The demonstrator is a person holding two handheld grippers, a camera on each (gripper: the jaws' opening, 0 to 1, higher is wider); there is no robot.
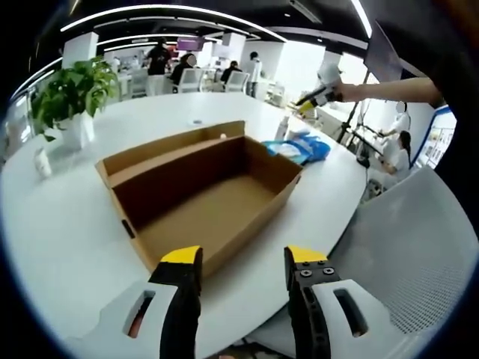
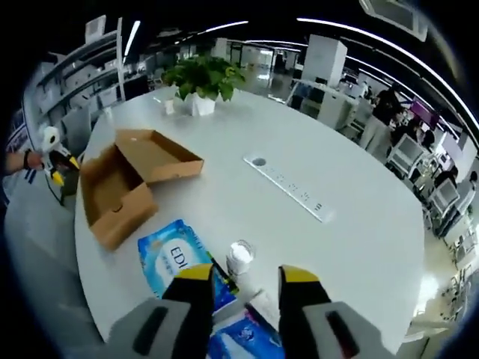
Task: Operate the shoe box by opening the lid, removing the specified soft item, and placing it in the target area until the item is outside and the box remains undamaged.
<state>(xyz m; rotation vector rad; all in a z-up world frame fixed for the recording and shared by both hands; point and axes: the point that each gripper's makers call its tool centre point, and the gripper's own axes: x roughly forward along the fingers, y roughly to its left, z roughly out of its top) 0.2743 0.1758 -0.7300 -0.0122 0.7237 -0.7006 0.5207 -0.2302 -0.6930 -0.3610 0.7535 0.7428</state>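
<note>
Shoe box (image 1: pixel 202 196) lies open and empty on the white surface (image 1: pixel 67 239), lid folded back. Left claw (image 1: pixel 243 271) hovers at the box's near edge, jaws parted, holding nothing. Blue soft pack (image 2: pixel 174 258) lies on the surface just beside the box's end, outside it. Right claw (image 2: pixel 245 286) is above the pack, jaws parted and empty. Potted plant (image 2: pixel 200 81) stands well apart.

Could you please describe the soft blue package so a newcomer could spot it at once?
On the big white round table, find the open cardboard shoe box. The blue package lies flat just beside its end. Unlike its plain neighbours, it is glossy blue with white lettering.
</note>
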